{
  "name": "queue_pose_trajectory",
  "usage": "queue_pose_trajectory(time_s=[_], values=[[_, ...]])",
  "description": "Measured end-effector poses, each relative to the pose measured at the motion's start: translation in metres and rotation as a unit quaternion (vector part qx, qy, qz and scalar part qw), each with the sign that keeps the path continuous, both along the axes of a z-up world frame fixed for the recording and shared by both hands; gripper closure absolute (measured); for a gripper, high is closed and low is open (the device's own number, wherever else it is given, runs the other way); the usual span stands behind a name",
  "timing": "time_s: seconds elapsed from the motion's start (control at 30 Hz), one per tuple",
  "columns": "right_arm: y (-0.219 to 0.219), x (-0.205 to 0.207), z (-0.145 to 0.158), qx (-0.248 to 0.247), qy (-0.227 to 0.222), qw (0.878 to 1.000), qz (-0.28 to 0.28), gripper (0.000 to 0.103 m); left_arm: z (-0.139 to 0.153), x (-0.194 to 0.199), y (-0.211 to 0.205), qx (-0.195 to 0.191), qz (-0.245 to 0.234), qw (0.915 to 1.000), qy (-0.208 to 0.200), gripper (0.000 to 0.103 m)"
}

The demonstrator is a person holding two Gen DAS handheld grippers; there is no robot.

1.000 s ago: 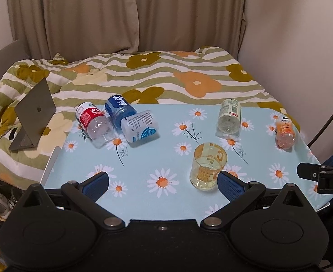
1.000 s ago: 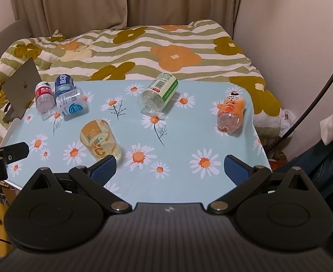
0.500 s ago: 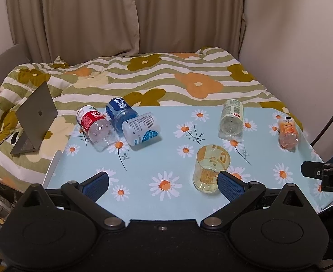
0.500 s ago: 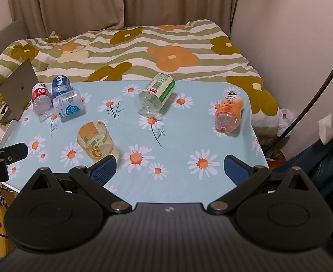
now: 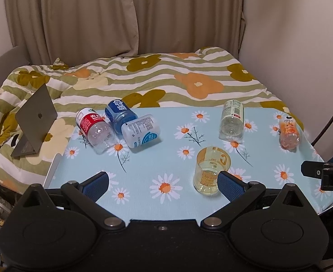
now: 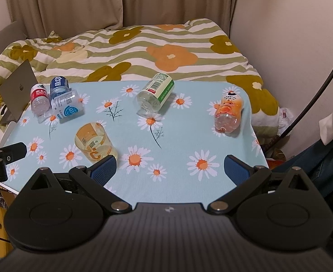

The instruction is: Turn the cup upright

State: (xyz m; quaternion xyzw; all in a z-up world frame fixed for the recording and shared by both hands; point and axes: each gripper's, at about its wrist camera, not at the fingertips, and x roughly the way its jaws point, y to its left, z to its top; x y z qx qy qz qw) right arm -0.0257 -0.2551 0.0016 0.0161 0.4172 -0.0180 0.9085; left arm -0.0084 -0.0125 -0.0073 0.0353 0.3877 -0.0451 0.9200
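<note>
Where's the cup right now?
The cup stands near the table's front edge, just ahead of the left gripper's right finger in the left wrist view, with the green-label bottle lying behind it.

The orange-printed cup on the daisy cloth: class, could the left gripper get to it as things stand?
Probably yes. The cup stands just beyond the open left gripper, by its right finger, with bare cloth between and no bottle in the way.

The cup [image 5: 212, 170] is clear, glossy yellow-tinted plastic with printed lettering. The table [image 5: 157, 167] wears a smooth, daisy-printed cloth. Beyond the table, the quilt [image 5: 166, 77] is soft matt fabric. Each claw [image 6: 169, 170] has matt black plastic arms and ribbed blue pads [image 6: 104, 170].
</note>
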Motion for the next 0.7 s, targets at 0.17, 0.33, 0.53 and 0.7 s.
queue_pose_trajectory(time_s=[0.17,0.33,0.53,0.7], values=[[-0.0002,0.0002,0.0000,0.000,0.000,1.000,0.001,0.000,0.0009,0.0032,-0.0012,0.000,-0.002,1.0000,0.000,0.000],[-0.0006,0.0012,-0.0008,0.000,0.001,1.000,0.001,0.000,0.0008,0.0052,-0.0023,0.004,-0.002,1.0000,0.000,0.000],[-0.0009,0.0011,-0.0006,0.001,0.001,1.000,0.001,0.000,0.0022,0.0032,-0.0051,0.009,0.001,0.9999,-0.007,0.000],[-0.0014,0.0033,-0.0026,0.005,0.000,1.000,0.006,0.000,0.0046,0.0043,-0.0059,0.024,0.016,0.9994,-0.018,0.000]])
